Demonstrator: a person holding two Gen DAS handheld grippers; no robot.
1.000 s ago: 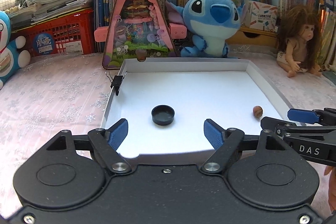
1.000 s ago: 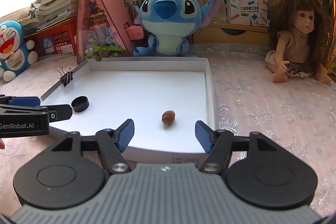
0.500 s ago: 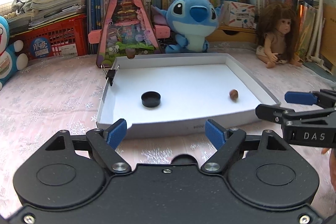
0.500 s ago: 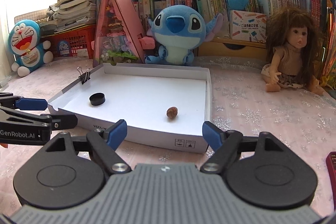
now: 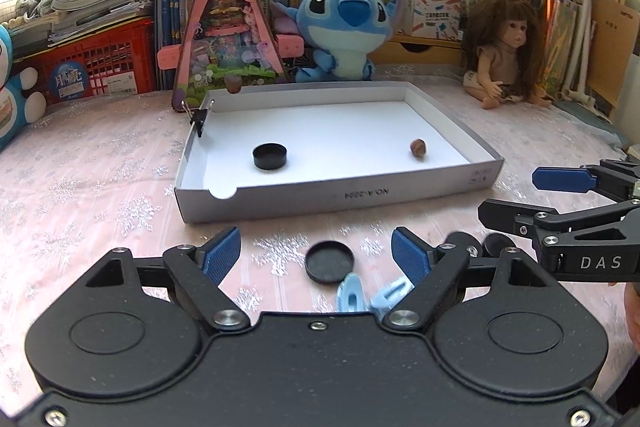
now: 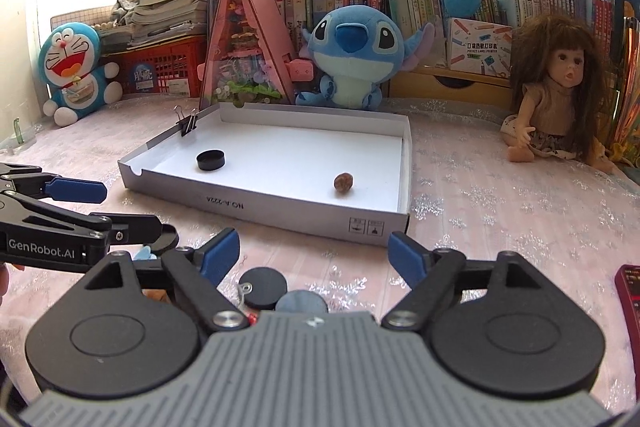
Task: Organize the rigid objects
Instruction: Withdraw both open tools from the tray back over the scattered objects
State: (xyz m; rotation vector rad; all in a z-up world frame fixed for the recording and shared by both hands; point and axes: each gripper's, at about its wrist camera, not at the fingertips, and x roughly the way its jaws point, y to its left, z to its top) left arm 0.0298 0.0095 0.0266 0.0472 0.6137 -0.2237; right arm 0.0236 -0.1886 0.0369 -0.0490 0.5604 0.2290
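Note:
A white shallow box (image 5: 280,195) (image 6: 280,205) lies on the pink cloth. In it are a black cap (image 5: 270,156) (image 6: 211,160) and a brown nut (image 5: 418,148) (image 6: 344,182). In front of the box a black lid (image 5: 330,261) and light-blue clips (image 5: 352,297) lie between my left gripper's open fingers. My left gripper (image 5: 318,255) is open and empty. My right gripper (image 6: 314,255) is open and empty above a black disc (image 6: 265,287) and a grey disc (image 6: 302,303). Each gripper shows from the side in the other's view.
A black binder clip (image 5: 199,119) grips the box's left wall. A pink triangular toy case (image 5: 226,27), a blue plush (image 5: 346,27) and a doll (image 5: 504,51) stand behind the box. A red object (image 6: 628,291) lies at the right edge.
Both grippers have pulled back from over the box toward me. Small objects on the cloth in front of the box have come into view between the fingers.

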